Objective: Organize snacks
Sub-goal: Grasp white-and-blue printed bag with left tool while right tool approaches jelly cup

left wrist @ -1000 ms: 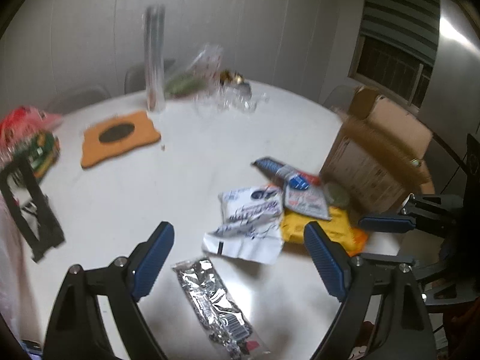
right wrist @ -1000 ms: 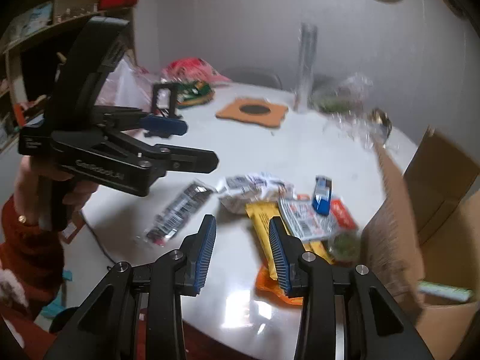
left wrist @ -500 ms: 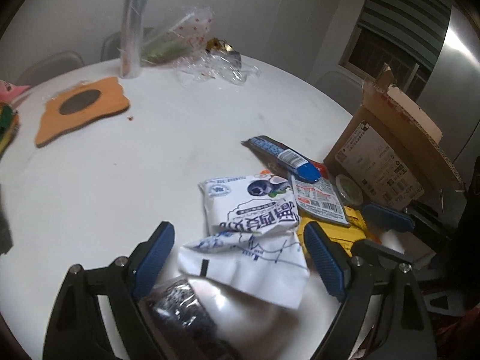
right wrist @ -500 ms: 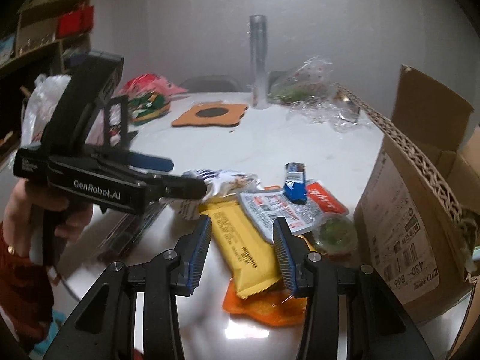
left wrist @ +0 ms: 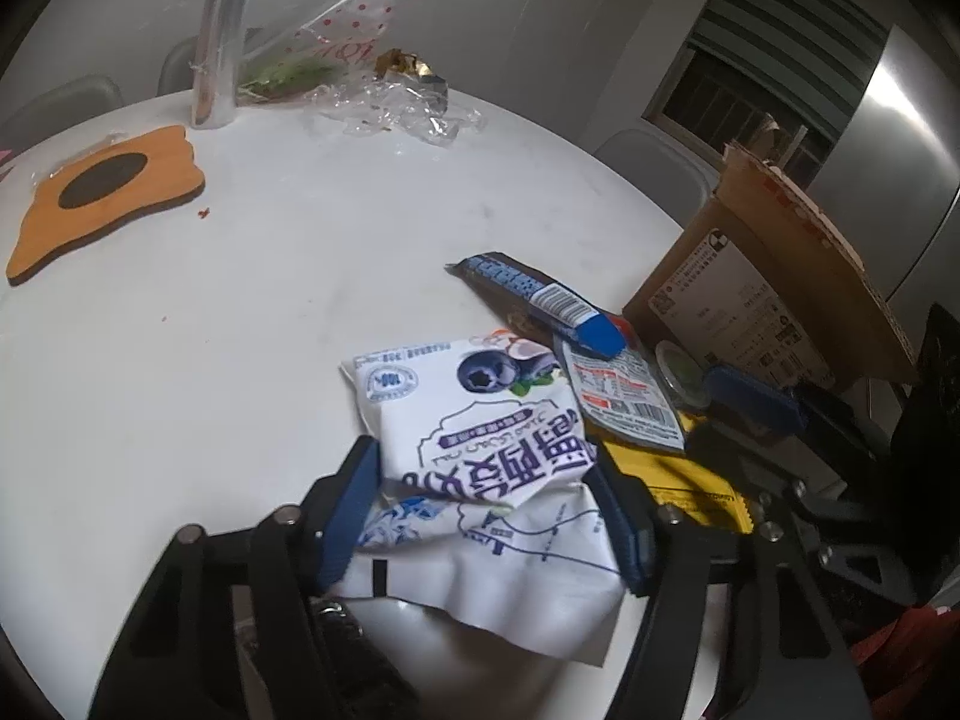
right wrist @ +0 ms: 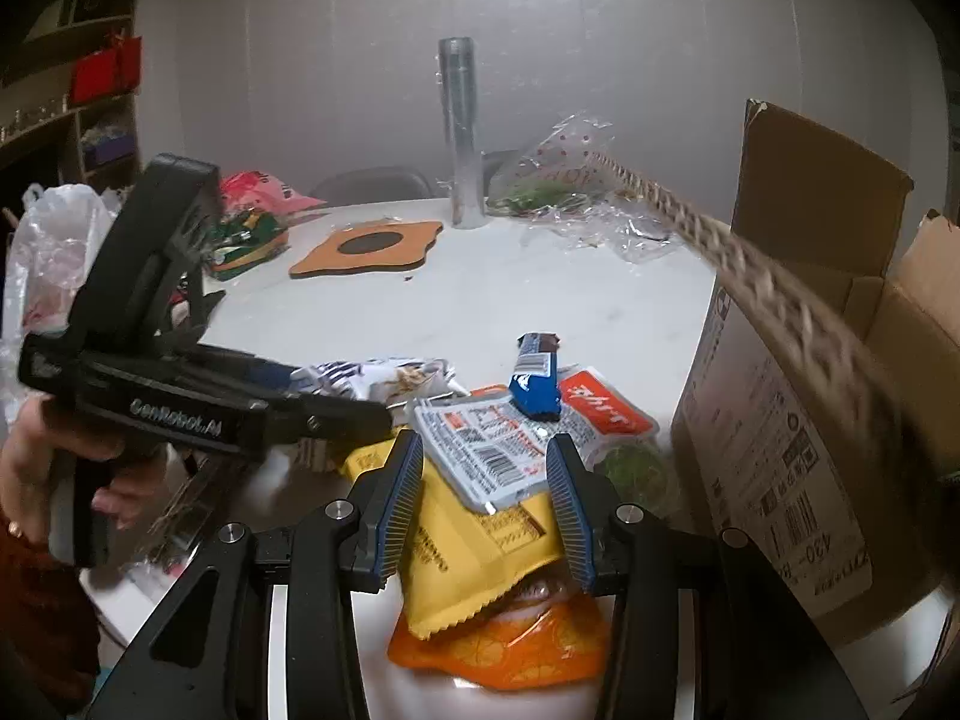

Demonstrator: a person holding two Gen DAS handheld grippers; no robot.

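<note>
**Two grippers working the snack pile beside the box**

In the left wrist view, the left gripper [left wrist: 486,510] is sitting low in the centre of the frame, its fingers [left wrist: 354,516] closing around the white blueberry packet [left wrist: 480,450]. Both blue pads are lying against the packet's crumpled edges, and the packet is resting on the white surface [left wrist: 240,300]. Just right of it, a white barcode sachet [left wrist: 624,396] is overlapping a yellow packet [left wrist: 690,480], and a blue bar wrapper [left wrist: 540,294] is lying above them toward the cardboard box [left wrist: 750,300] at the right of the frame. An orange mat [left wrist: 102,192] is lying at the upper left, with a clear tube [left wrist: 222,30] and crumpled plastic bags [left wrist: 360,60] along the top.

In the right wrist view, the right gripper [right wrist: 486,510] is occupying the lower centre, its fingers [right wrist: 399,510] standing spread, not pressing anything. Between them are showing the yellow packet [right wrist: 468,552] and the lower corner of the barcode sachet [right wrist: 480,450]; an orange packet [right wrist: 510,654] is lying beneath, at the bottom of the frame. The blue bar wrapper [right wrist: 537,378] is resting on a red-and-white sachet [right wrist: 606,408] above. The cardboard box [right wrist: 780,450] is filling the right side with its flaps raised. At the left of the frame, a hand [right wrist: 36,462] is gripping the left gripper's handle.
</note>
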